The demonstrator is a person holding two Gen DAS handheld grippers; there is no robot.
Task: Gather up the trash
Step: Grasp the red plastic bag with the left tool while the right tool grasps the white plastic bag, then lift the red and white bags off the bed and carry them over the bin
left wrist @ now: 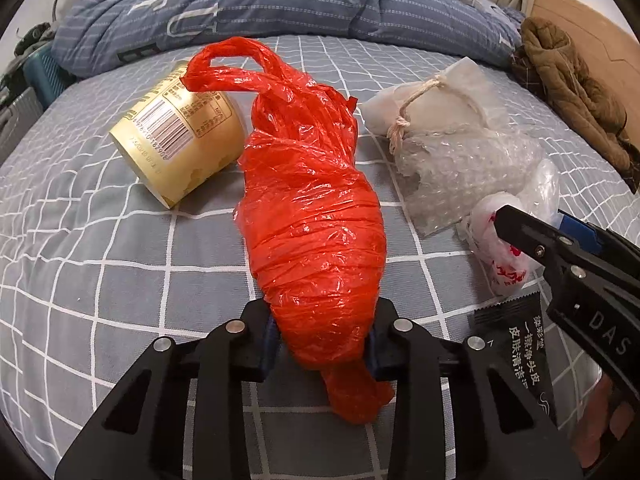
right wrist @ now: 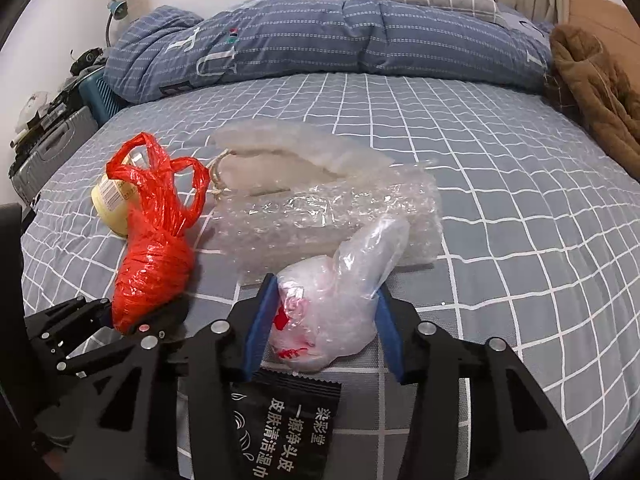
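A bed [right wrist: 500,184] covered by a grey sheet with a white grid is seen, with a rumpled blue quilt [right wrist: 320,36] along its far edge. Near the bed's near edge, a crinkled red plastic bag [left wrist: 316,220], twisted into a long bundle, is pinched at its lower end by the left gripper [left wrist: 320,350]. A knotted, translucent white bag [right wrist: 332,308] is clasped between the blue pads of the right gripper [right wrist: 320,320]. Bubble wrap [right wrist: 344,216], a pale yellow paper tub [left wrist: 180,136] lying on its side and a black sachet [right wrist: 284,428] are found around them.
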